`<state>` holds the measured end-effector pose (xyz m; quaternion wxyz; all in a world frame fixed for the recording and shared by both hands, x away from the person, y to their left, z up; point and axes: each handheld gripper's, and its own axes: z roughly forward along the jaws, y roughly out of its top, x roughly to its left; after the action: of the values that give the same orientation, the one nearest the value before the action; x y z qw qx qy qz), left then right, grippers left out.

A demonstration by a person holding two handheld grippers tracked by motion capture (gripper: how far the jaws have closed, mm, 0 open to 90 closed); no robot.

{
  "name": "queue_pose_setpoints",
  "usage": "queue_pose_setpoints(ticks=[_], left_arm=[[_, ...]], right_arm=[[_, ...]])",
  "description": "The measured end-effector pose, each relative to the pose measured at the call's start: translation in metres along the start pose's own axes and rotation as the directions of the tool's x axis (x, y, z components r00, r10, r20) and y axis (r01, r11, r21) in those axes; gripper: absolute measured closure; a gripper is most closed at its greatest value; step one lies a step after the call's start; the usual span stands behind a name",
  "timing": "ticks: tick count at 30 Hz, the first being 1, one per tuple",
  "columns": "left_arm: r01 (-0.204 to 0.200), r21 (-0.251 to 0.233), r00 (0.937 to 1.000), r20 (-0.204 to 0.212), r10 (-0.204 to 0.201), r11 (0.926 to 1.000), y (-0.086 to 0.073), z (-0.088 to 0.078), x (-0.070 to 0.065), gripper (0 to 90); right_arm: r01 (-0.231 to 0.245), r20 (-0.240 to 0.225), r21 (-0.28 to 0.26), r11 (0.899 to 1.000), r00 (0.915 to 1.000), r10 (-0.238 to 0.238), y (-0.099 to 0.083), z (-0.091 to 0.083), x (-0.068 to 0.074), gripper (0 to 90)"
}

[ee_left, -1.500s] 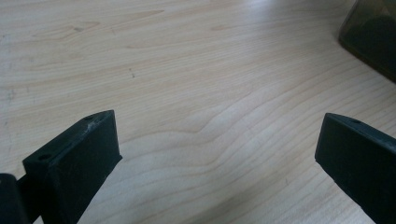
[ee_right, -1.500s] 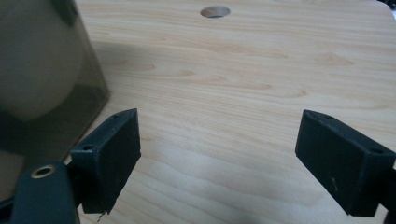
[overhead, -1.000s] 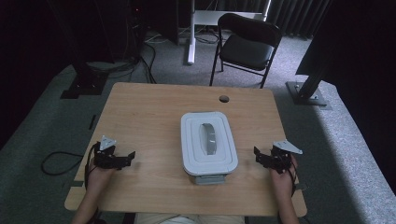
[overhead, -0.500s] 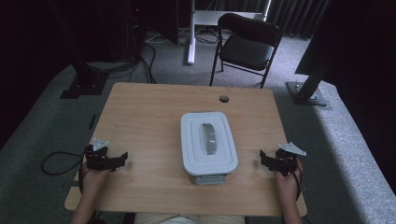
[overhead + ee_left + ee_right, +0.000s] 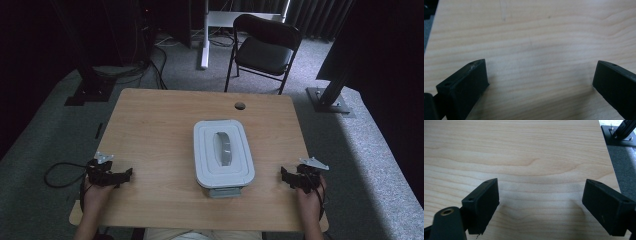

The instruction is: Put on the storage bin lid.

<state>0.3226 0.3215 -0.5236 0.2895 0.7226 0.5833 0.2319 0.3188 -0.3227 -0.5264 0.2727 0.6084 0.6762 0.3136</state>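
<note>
Wood-grain surface [image 5: 150, 130], pale, carrying one white lidded container [image 5: 222, 154] with a grey handle [image 5: 224, 148] set in its lid; container sits near the middle, slightly toward the near edge, a grey latch tab [image 5: 223, 192] at its near end. Left tongs [image 5: 125, 174]: released, jaws spread wide, nothing between them but bare wood; positioned near the surface's near-left corner, well apart from the container. Right tongs [image 5: 283, 176]: likewise released and wide, gripping nothing, near the near-right edge, also well apart from the container. Whether either set touches the wood cannot be told. Both forearms are cut off at the lower frame edge. Container contents hidden under the lid. Black folding chair [image 5: 266, 46] stands on the floor beyond the far edge.
</note>
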Motion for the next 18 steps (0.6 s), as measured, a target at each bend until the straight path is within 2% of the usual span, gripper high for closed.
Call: queue_pose_setpoints(ticks=[3,5,18], left_arm=[[-0.006,0.008,0.9999,-0.014,0.006,0.9999,-0.0001,0.0002,0.0001,0.6],[-0.008,0.008,0.9999,-0.013,0.008,0.9999,-0.0002,0.0001,-0.0001,0.5],[-0.008,0.006,0.9999,-0.011,0.008,1.0,-0.0015,-0.0007,-0.0006,0.6]], right_arm=[[0.004,0.001,0.011,1.0,1.0,-0.004,-0.0001,0.0007,0.0004,13.7],[0.011,-0.009,0.048,0.999,0.9999,-0.011,0.0001,0.003,0.0011,12.8],[0.004,-0.004,0.049,0.999,1.0,-0.004,-0.0005,0.0026,0.0025,12.8]])
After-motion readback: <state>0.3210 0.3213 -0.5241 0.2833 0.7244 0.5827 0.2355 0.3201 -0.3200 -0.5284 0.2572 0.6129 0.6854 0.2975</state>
